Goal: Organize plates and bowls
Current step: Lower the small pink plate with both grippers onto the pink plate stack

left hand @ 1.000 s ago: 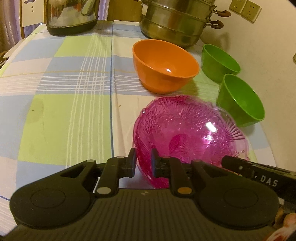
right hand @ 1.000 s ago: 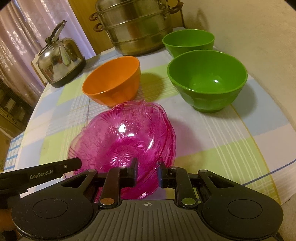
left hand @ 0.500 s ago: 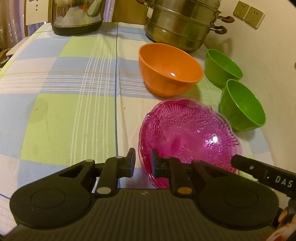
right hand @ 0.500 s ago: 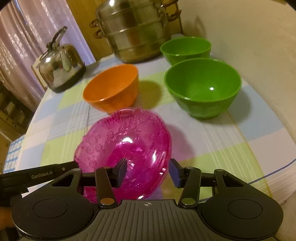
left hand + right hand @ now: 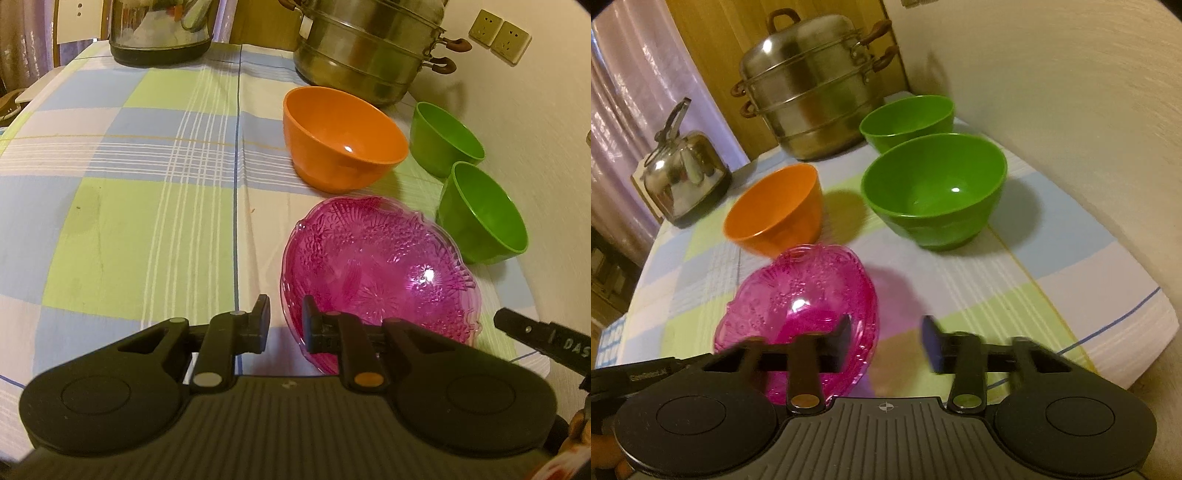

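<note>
left claw [image 5: 284, 319] is nearly closed, pinching the near rim of the pink dish [image 5: 376, 273]; rim sits between its pads. right claw [image 5: 886, 334] is off the dish, jaws closing on nothing, only bare checked cloth between them; dish edge lies just left of its left finger. pink dish sits on the bench [image 5: 122, 206] at the near right, looks flat on the cloth but can't confirm it's fully down. orange bowl [image 5: 343, 140] just behind it, near green bowl [image 5: 480, 214] just to its right, far green bowl [image 5: 443, 136] behind that, by the steamer [image 5: 365, 48]. kettle [image 5: 683, 173] at the far left. step looks like parking the dish, then likely nesting the bowls with the right claw. to do it well: let the left claw open only once the dish is flat, pull back straight so the scalloped rim doesn't snag a pad. right claw should open wide again before going for the near green bowl, take the rim on the side facing it, one pad inside, one outside, lift clear of the dish edge. plastic bowls are light and slick, so grip firm and move slow. risk: bumping the dish into the orange bowl.
</note>
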